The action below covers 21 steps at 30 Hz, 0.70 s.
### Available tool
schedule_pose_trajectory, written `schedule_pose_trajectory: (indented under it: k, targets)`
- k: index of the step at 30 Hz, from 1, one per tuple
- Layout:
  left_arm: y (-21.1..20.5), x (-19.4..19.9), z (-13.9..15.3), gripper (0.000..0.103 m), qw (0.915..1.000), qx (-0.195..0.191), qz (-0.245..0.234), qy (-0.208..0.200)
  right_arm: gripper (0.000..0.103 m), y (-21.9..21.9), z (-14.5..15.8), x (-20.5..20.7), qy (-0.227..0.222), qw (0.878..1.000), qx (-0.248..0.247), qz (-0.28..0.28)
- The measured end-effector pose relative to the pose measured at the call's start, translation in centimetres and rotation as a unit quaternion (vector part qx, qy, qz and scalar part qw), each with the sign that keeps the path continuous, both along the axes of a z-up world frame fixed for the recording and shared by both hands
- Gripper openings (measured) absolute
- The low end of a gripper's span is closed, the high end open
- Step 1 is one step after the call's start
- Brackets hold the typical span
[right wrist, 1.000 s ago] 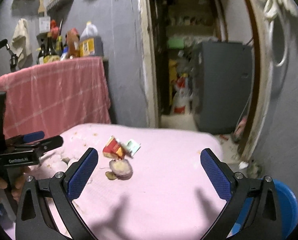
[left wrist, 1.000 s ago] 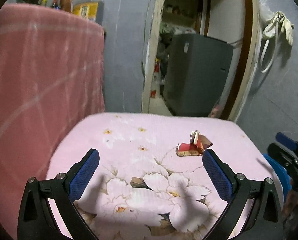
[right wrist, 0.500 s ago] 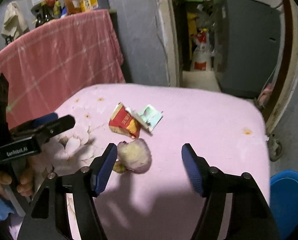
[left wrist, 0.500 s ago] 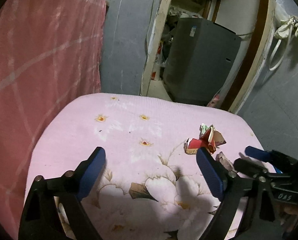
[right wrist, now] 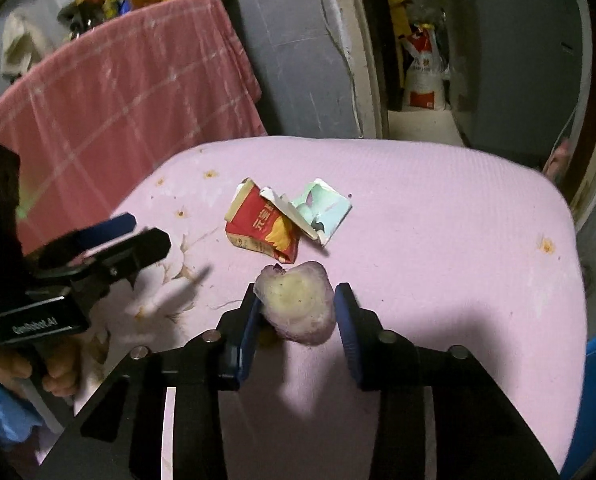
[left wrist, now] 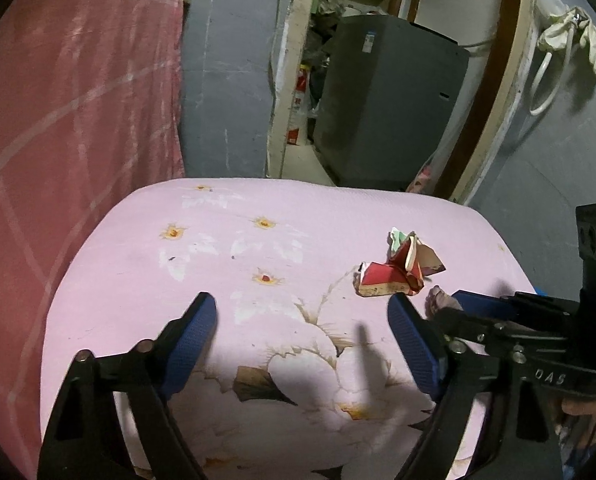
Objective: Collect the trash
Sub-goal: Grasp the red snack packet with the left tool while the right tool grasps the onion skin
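Low in the frame, the right gripper [right wrist: 296,316] is closing around a vegetable scrap [right wrist: 298,304]; the left gripper [left wrist: 302,338], closing too, holds nothing above the pink cloth [left wrist: 218,248].

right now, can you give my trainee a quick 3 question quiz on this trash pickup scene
1. True or false: the torn red packet lies between the right gripper fingers.
2. Which lies between the right gripper's closing fingers? A) pale green paper B) purple-skinned food scrap C) nothing
3. Fill in: the left gripper has ___ between its fingers, above the pink floral cloth.

Key: 1 false; 2 B; 3 nothing
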State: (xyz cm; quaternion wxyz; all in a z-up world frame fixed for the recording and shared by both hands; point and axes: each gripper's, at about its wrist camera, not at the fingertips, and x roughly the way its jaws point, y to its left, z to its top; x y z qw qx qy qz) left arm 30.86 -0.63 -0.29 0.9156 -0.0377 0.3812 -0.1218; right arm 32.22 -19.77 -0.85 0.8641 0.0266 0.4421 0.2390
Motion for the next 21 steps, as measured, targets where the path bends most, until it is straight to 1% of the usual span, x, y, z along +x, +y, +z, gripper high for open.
schedule_pose_trajectory:
  k: [4, 5, 6, 9, 13, 15, 17, 19, 21]
  targets:
    - [-0.5, 0.8, -0.7, 0.067, 0.9996, 0.005, -0.022, 0.019, 0.033, -0.8, 0.4, -0.3, -0.006, 1.000, -0.002, -0.011]
    - [-0.7, 0.9, -0.8, 0.066, 0.9993, 0.007, -0.027, 0.023, 0.033, -0.8, 0.4, -0.3, -0.006, 1.000, -0.002, -0.011]
    - [-1.0, 1.0, -0.9, 0.066, 0.9990, 0.011, -0.034, 0.027, 0.033, -1.9, 0.6, -0.4, -0.010, 1.000, -0.001, -0.026]
    - [-2.2, 1.2, -1.0, 0.066, 0.9975, 0.022, -0.059, 0.031, 0.033, -3.2, 0.8, -0.4, -0.015, 0.999, -0.003, -0.043]
    - [-4.2, 1.7, -1.2, 0.066, 0.9946, 0.043, -0.085, 0.040, 0.033, -4.3, 0.9, -0.4, -0.016, 0.998, 0.007, -0.053]
    - [-5.0, 2.2, -1.4, 0.066, 0.9932, 0.047, -0.095, 0.048, 0.033, -4.4, 1.0, -0.5, -0.018, 0.998, 0.008, -0.054]
    - [-5.4, 2.8, -1.4, 0.066, 0.9931, 0.041, -0.098, 0.051, 0.033, -4.6, 1.0, -0.7, -0.020, 0.998, 0.007, -0.055]
    - [-5.7, 3.2, -1.3, 0.066, 0.9938, 0.024, -0.097, 0.049, 0.033, -4.8, 1.1, -0.8, -0.022, 0.998, 0.010, -0.056]
    - [-6.0, 3.6, -1.4, 0.066, 0.9940, 0.016, -0.096, 0.051, 0.033, -5.1, 1.1, -1.0, -0.025, 0.998, 0.015, -0.057]
